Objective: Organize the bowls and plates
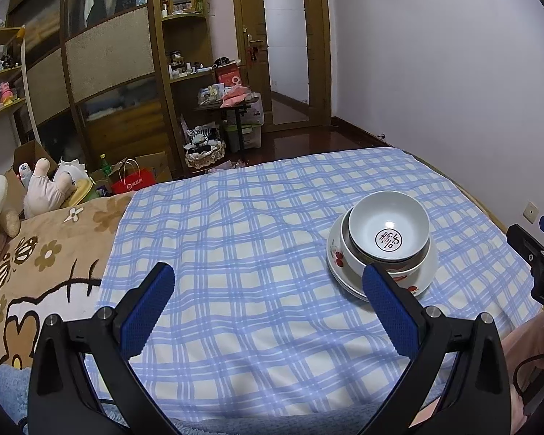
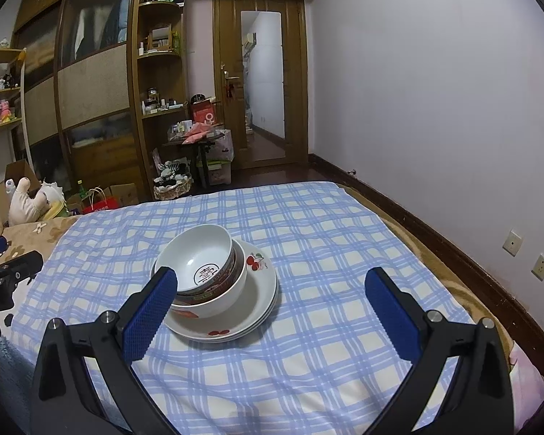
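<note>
On the bed [image 2: 308, 217], plates [image 2: 257, 301] lie stacked, with one bowl [image 2: 232, 290] on them and a second bowl [image 2: 199, 250] nested inside it. Left of the plates lie stuffed toys [image 2: 25, 203]; behind them stands a door [image 2: 261, 72].

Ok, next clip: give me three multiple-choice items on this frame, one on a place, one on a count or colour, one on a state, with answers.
1. Where does the stack of white ceramic dishes rest?
A. on the blue-and-white checked cloth
B. on a wooden shelf
C. on the floor

2. What colour are the gripper pads?
A. red
B. blue
C. green

3. How does the left gripper stand?
A. shut on a bowl
B. shut on a plate
C. open, holding nothing

Answers: 1 A, the checked cloth shows all round the bottom plate. 2 B, the textured pads are blue in both views. 3 C, its fingers are spread wide with only cloth between them; the right gripper is open too.
</note>
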A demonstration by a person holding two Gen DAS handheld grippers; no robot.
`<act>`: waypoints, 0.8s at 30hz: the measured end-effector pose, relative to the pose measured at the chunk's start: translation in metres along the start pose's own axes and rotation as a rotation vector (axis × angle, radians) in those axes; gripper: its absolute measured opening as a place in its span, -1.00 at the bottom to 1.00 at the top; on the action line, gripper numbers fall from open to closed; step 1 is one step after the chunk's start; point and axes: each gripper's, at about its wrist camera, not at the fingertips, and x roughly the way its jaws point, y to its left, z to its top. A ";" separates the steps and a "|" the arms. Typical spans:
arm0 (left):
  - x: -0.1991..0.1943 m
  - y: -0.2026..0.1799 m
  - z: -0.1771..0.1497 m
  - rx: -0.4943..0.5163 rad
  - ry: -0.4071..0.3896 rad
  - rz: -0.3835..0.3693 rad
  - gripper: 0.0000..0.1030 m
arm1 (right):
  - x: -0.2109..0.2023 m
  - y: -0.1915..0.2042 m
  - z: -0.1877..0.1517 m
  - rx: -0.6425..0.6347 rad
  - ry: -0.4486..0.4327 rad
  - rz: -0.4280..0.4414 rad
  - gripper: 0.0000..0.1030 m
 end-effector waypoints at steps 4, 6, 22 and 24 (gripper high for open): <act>0.000 0.001 0.000 -0.002 0.002 0.002 0.98 | 0.000 0.000 0.000 0.003 0.003 -0.001 1.00; 0.000 0.001 -0.001 -0.005 0.003 0.006 0.98 | 0.000 0.000 0.000 0.007 0.004 0.000 1.00; -0.001 0.002 -0.001 -0.004 0.004 0.015 0.98 | 0.000 -0.005 -0.003 0.033 0.016 0.004 1.00; -0.001 0.002 -0.001 -0.002 0.003 0.005 0.98 | -0.002 -0.006 -0.004 0.044 0.007 0.001 1.00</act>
